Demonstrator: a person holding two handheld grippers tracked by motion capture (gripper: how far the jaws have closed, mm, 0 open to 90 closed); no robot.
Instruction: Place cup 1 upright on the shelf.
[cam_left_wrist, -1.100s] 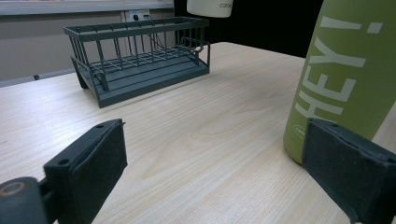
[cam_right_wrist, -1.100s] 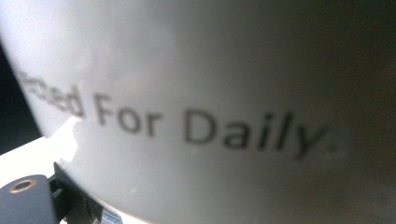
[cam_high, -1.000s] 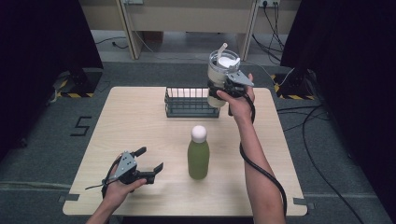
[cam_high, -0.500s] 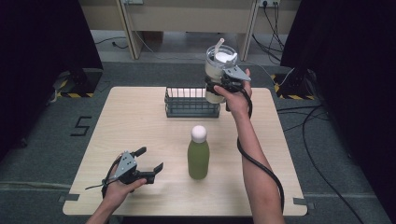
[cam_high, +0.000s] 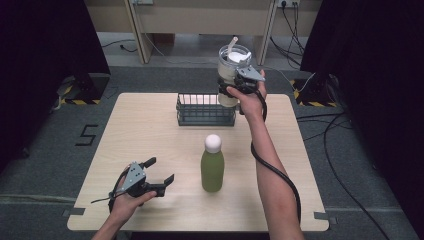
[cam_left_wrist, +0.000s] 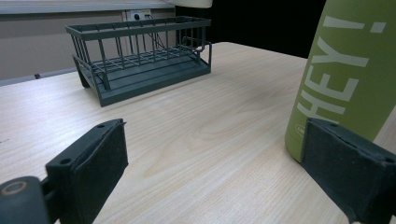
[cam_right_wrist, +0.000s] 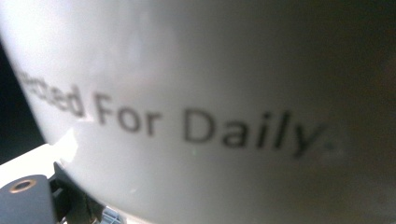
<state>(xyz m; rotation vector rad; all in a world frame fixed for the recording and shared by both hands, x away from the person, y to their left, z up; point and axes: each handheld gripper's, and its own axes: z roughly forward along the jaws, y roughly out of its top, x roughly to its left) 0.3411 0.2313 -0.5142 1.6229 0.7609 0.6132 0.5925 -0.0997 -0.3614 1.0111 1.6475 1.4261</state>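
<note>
Right claw (cam_high: 234, 89): pinching the white tumbler (cam_high: 231, 75), lifted at 12 o'clock above the far right end of the wire basket (cam_high: 205, 114).
Left claw (cam_high: 161, 177): spread, nothing between, resting at 7 o'clock near the tabletop's (cam_high: 150, 135) front edge.
Green bottle (cam_high: 212, 165): upright at centre, just beside the left claw.
Open room: bare tabletop at 9 and 3 o'clock.

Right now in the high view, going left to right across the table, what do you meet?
Left gripper, open and low over the table's near left → green bottle with a white cap, standing mid-table → white tumbler with a straw, held up in the right gripper.
</note>
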